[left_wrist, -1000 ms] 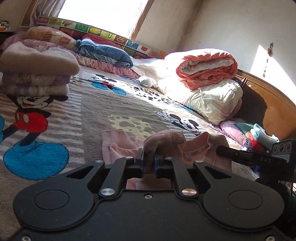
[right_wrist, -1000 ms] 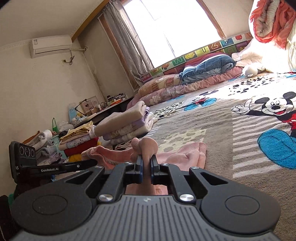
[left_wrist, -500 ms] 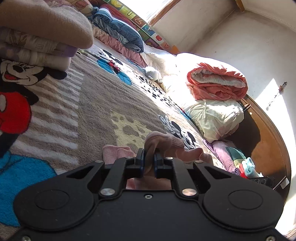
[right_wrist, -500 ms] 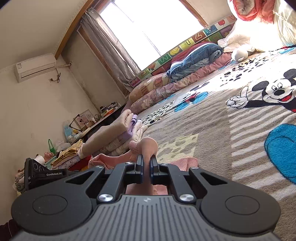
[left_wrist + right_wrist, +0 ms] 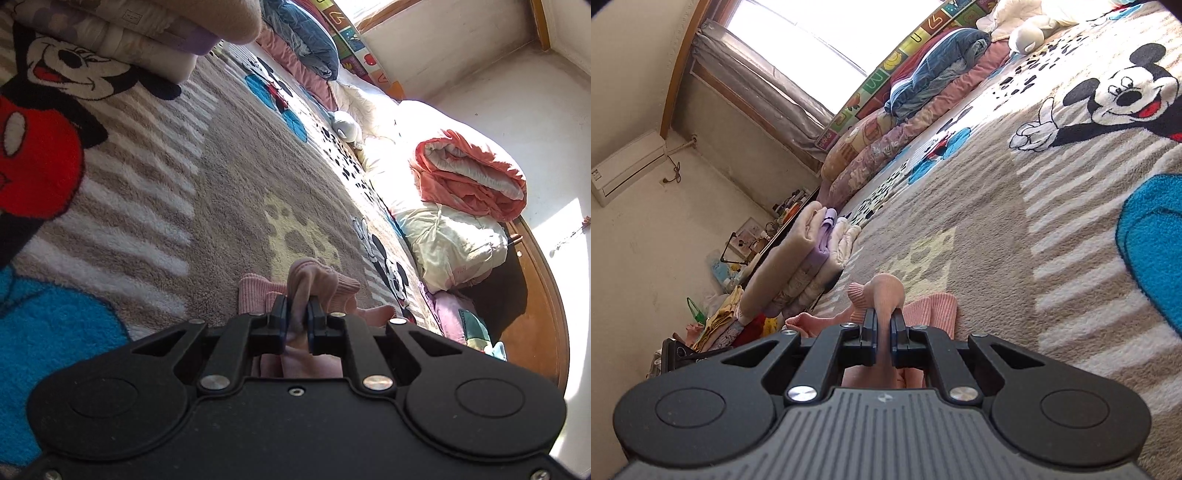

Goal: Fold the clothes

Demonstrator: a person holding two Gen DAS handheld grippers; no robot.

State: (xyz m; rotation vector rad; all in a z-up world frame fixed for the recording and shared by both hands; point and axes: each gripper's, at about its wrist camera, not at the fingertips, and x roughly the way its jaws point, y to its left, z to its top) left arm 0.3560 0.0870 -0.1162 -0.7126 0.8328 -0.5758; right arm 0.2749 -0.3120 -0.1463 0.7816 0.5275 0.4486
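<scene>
Both my grippers, left [image 5: 298, 308] and right [image 5: 882, 320], stay pinched tight on the pink top [image 5: 314, 282] (they've tipped sideways and dropped lower), so I think the fold is landing.

We see a plush grey-and-white striped cartoon-mouse blanket [image 5: 229, 177] spread across the bed, a rolled coral-and-white quilt [image 5: 469, 173] on a cream duvet [image 5: 450, 247] — and a white wall-mounted air conditioner [image 5: 624, 166].
</scene>
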